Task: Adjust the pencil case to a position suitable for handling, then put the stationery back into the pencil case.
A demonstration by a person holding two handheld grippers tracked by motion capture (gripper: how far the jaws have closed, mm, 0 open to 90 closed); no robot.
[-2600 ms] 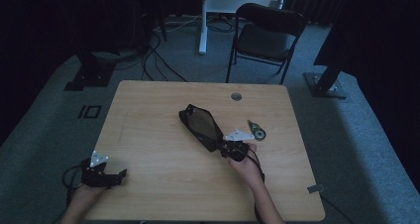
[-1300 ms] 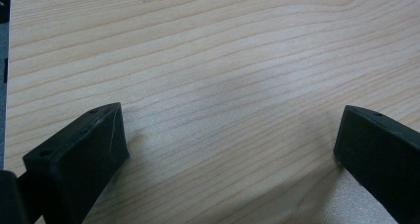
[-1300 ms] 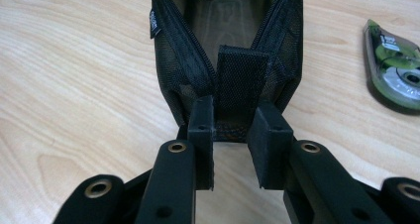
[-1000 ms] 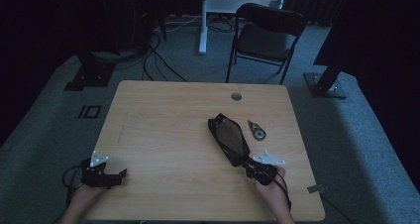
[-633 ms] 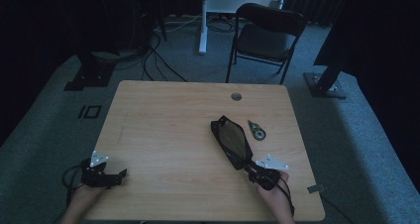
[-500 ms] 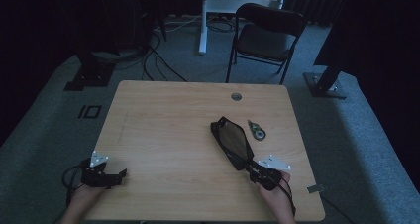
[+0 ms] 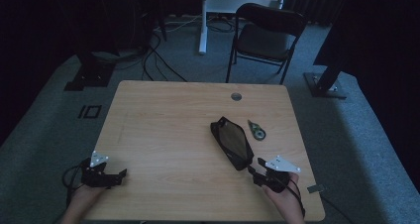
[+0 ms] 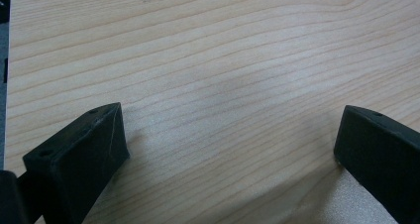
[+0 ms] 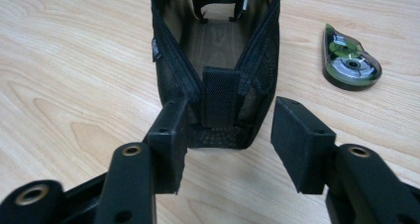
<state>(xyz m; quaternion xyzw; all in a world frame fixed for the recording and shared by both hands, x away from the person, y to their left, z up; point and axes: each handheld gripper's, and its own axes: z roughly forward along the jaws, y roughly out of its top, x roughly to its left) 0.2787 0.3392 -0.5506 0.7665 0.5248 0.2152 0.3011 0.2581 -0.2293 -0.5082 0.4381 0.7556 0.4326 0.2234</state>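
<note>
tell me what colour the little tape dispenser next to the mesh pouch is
Green and black tape dispenser, clearest in the right gripper view.

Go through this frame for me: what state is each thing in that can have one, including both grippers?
Black mesh pouch: open at the top, lying on the table, released.
Correction tape dispenser: flat on the table, untouched, beside the pouch.
Right gripper: jaws just been opening, apart at the pouch's near end, not pressing it.
Left gripper: jaws wide open over bare wood, nothing between.
Folding chair: unfolded, unoccupied, behind the table.
</note>
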